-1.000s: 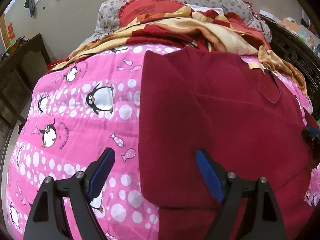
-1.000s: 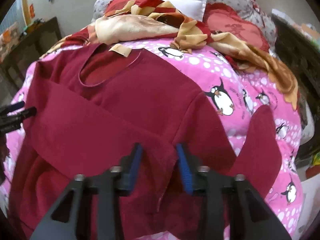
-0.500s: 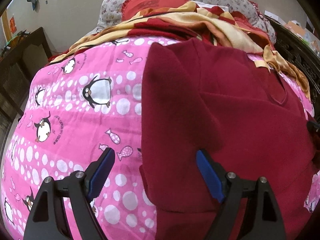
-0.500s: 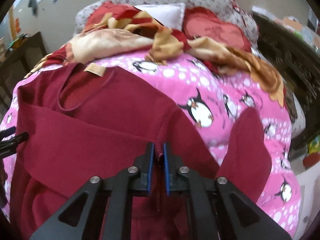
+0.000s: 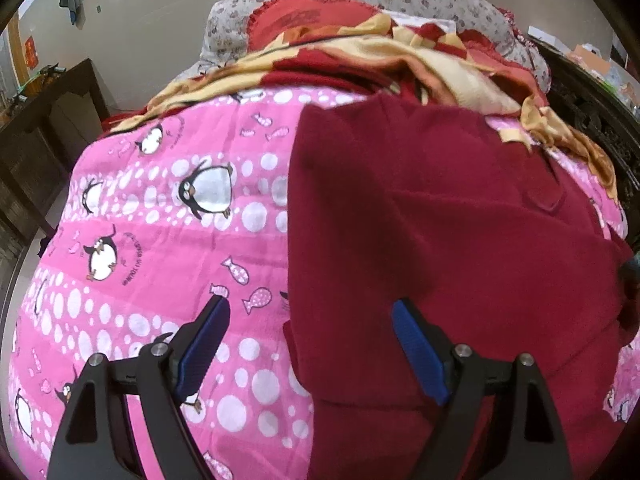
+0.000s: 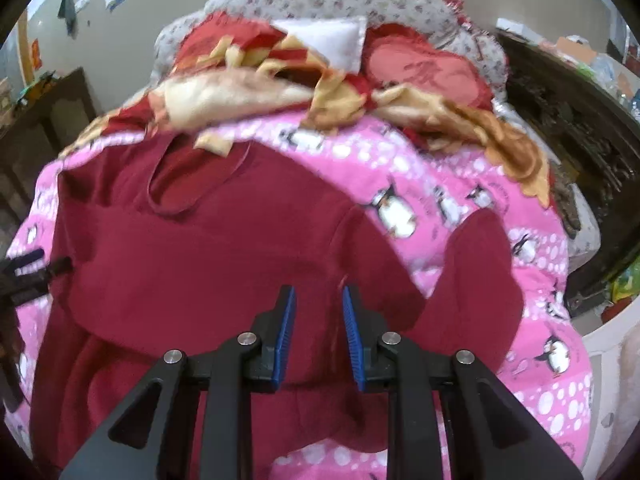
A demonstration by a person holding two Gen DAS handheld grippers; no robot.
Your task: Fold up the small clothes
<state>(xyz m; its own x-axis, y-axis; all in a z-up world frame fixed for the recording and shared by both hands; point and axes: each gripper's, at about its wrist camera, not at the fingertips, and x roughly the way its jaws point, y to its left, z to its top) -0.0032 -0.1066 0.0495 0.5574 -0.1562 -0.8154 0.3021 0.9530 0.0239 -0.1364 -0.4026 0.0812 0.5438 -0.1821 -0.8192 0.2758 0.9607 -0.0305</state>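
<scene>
Sweater [image 6: 224,264] lies flat on the pink quilt [image 5: 168,240] for folding; right gripper [image 6: 318,334] has just been opening, jaws now clear of the cloth; left gripper [image 5: 308,344] stays spread wide over the sweater's edge.

My feeds look evenly lit and soft-shadowed; the right one is motion-blurred, and both bend and darken at the corners.

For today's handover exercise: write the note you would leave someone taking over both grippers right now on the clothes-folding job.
Left gripper: open wide, empty, over the sweater's left edge.
Right gripper: jaws have just been opening; the fabric no longer looks pinched.
Maroon sweater: flat on the pink penguin quilt, neckline away from you.
Done: one sleeve lies folded across the body.
Left: the right sleeve sticks out on the quilt; fold it in, then fold the body.
</scene>
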